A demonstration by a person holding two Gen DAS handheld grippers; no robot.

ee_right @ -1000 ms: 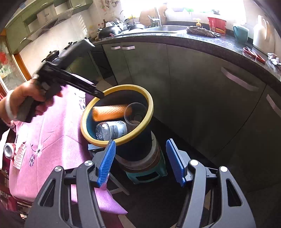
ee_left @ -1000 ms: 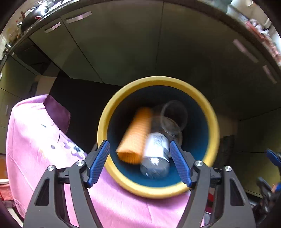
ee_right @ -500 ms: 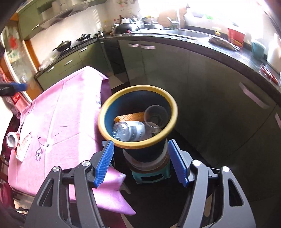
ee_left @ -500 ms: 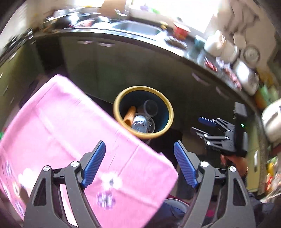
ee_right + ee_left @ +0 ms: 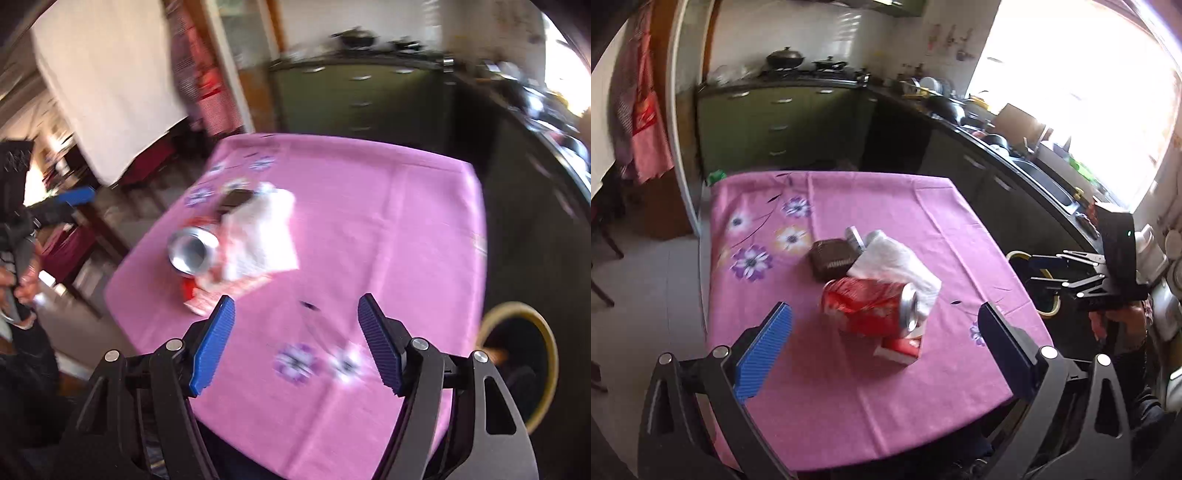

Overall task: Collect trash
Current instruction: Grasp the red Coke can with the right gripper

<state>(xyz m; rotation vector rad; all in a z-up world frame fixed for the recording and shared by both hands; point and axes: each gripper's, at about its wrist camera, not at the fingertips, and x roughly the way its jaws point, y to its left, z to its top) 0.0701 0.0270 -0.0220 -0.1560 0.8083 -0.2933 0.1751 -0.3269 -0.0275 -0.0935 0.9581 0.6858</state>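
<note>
Hovering over table point(image 5: 849, 398): left tool point(image 5: 882, 347) open, empty; can point(image 5: 868, 308) below.

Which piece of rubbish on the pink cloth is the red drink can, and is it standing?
The red aluminium can lies on its side at the front of the pile, silver top showing, beside the white crumpled tissue.

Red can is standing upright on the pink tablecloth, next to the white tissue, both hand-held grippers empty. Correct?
Not quite. The red can lies on its side, its silver top facing sideways, as the left wrist view shows. It is on the pink tablecloth, beside the white tissue, and both hand-held grippers are empty.
</note>
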